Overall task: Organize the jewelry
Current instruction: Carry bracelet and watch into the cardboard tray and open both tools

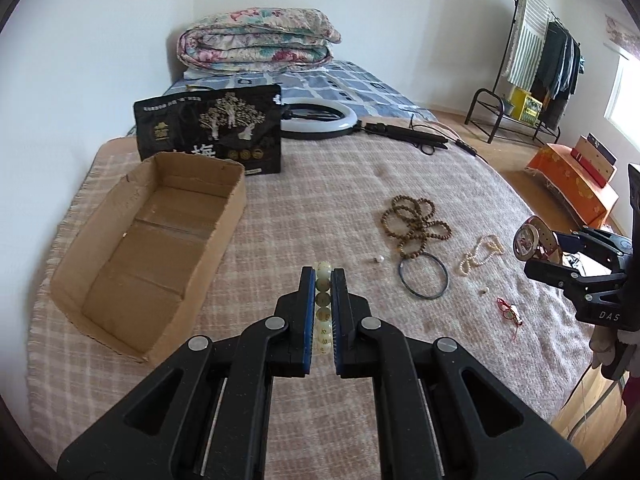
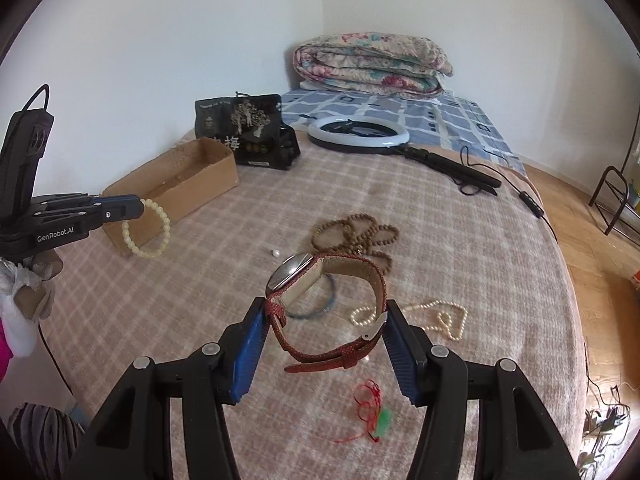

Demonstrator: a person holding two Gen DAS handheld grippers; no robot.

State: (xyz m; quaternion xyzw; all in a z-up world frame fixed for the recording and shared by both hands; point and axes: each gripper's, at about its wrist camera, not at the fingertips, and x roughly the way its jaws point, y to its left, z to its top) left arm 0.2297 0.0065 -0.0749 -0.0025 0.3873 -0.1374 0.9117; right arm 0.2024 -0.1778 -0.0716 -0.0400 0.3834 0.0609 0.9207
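- The cardboard box (image 1: 148,252) sits open on the blanket, ahead-left of the left gripper (image 1: 322,280), its long axis running away toward the wall.
- The right gripper (image 2: 326,320), farther off, clamps the red-strapped watch (image 2: 316,300) aloft.
- The left gripper pinches the pale bead bracelet (image 2: 148,228), nearer the box.

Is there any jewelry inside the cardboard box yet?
No. In the left wrist view the cardboard box shows only its bare floor.

Both wrist cameras look forward and steeply down from close above the pink checked blanket-covered bed (image 1: 320,208); each sees the open brown cardboard box (image 2: 176,184) and scattered jewelry.
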